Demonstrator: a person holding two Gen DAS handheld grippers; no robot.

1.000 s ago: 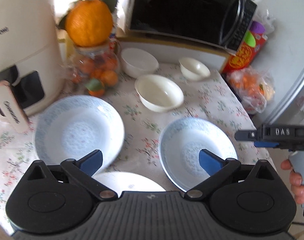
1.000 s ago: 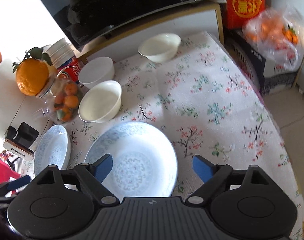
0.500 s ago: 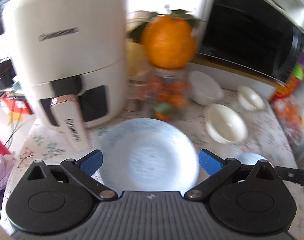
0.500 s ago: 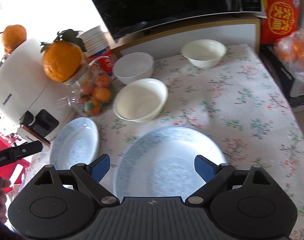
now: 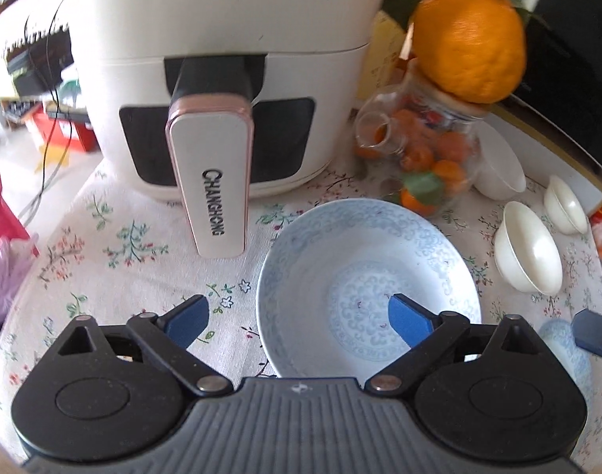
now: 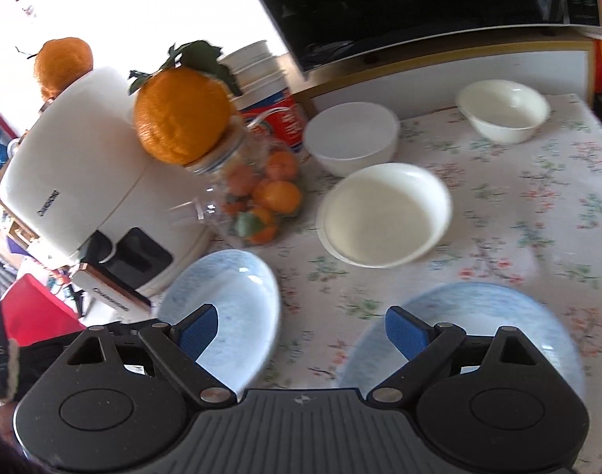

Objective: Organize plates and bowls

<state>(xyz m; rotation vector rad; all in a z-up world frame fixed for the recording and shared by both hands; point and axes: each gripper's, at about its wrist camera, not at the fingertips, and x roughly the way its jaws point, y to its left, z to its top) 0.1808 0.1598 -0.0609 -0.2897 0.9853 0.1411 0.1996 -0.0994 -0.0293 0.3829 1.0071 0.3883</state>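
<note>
While both tongs, left (image 5: pixel 297 318) and right (image 6: pixel 301 330), are held open and empty, nothing is stacked: blue plates (image 5: pixel 364 288) and white bowls (image 6: pixel 384 213) lie scattered on the bench (image 6: pixel 538 213).

A: What's diff vs 1 s ago?

B: Left gripper (image 5: pixel 297 318) swung leftward & closer to the table. It was over both blue plates w/ the microwave ahead; now the air fryer (image 5: pixel 221 79) fills its view, and its right finger (image 5: pixel 409 322) sits over the left blue plate (image 5: pixel 364 272).

A: Right one?

B: Right gripper (image 6: pixel 301 331) also turned left. Its plate, the right blue plate (image 6: pixel 474 316), was centred betw. the fingers; now it's off to the right, and the left blue plate (image 6: pixel 229 296) has come in under the left finger.

A: Jaws?

B: Both still wide apart, nothing held. No dishes moved.
</note>
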